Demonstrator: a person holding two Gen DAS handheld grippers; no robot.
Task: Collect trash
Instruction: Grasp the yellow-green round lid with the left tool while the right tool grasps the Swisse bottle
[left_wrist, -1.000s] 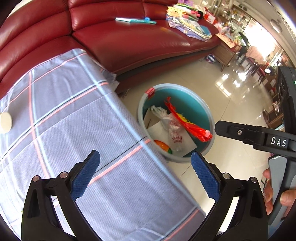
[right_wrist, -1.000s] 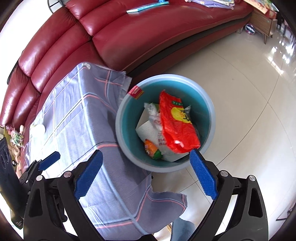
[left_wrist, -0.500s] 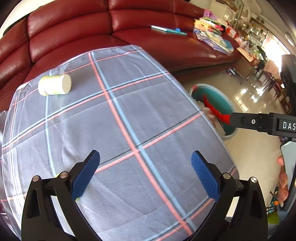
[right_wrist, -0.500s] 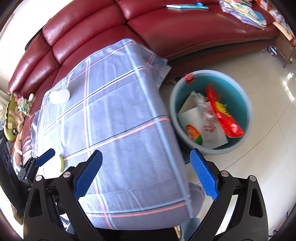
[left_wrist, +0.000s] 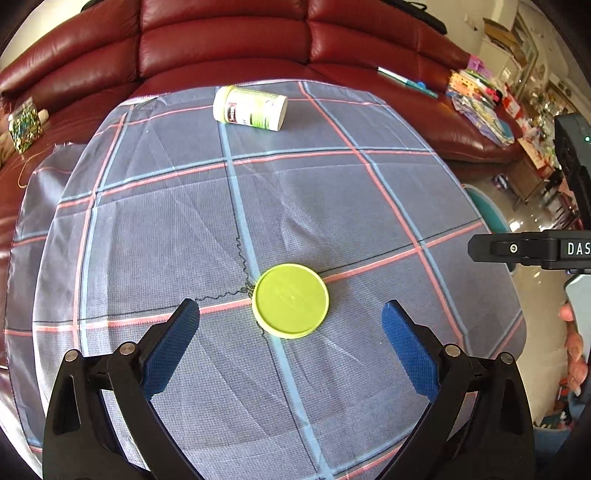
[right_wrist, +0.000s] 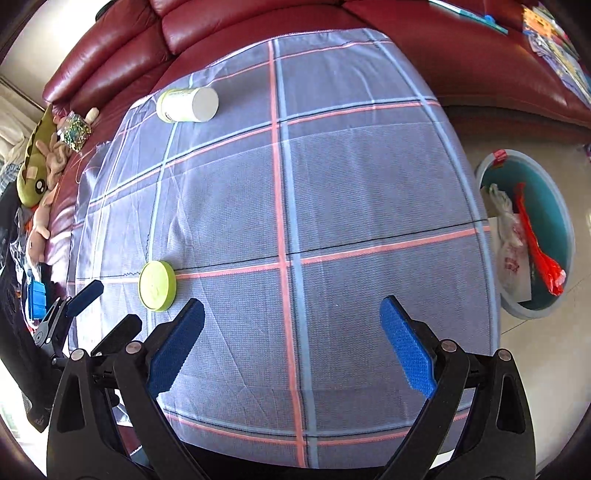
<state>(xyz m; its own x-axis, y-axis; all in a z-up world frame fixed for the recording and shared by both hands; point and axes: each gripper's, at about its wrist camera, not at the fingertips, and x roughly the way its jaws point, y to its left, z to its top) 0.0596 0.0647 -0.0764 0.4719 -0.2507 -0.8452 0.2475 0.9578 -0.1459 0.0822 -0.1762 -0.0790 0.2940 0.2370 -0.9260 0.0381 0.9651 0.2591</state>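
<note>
Our left fingers (left_wrist: 186, 325) are spread wide and hold nothing. They hang over the tabletop (left_wrist: 369, 221), and the green lid (left_wrist: 290, 300) lies flat just ahead of them at 12 o'clock, so we think it is the next thing to grab. Our right fingers (right_wrist: 400, 332) are spread wide too and hold nothing. From them the lid (right_wrist: 157, 285) is at 10 o'clock. The white bottle (left_wrist: 250, 108) lies on its side far off at 12 o'clock. The trash bin (right_wrist: 554, 192) waits on the floor at 3 o'clock, with trash inside.
</note>
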